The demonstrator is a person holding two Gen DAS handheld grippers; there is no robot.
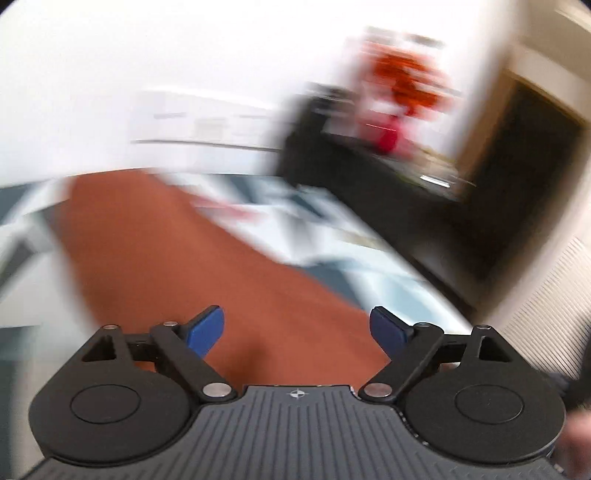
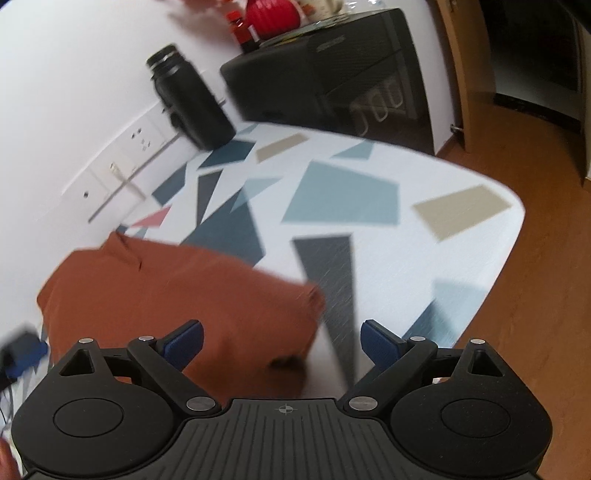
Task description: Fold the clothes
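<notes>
A: Where is the garment now?

B: The rust-brown garment [image 2: 177, 295] lies on the counter [image 2: 369, 206], near the wall side, in a rough compact shape. I judge it is already folded at least partly, because its edges look doubled, but the blur makes this uncertain.

A: And the 2 tools?

B: The right hand-held gripper [image 2: 282, 341] has its fingers spread apart and holds nothing. It hangs above the near edge of the garment. The left hand-held gripper [image 1: 297, 330] is also spread wide with nothing between the blue pads [image 1: 207, 332]; the brown cloth fills the view just beyond it. In the right wrist view a dark and blue shape at the left edge may be this left tool, but I cannot be sure.

A: Why are both open over the cloth?

B: My guess is that they are between grasps, ready to pinch an edge for the next fold, or ready to press the pile flat. The left view is strongly smeared, so that tool is probably moving fast.

A: Anything to read?

B: Little. The black box [image 2: 325, 66] by the wall carries a small line of text, too blurred to read. The black bottle [image 2: 188, 99] shows no label. The small jar with red cap [image 2: 242, 31] on top of the box is also unreadable.
</notes>
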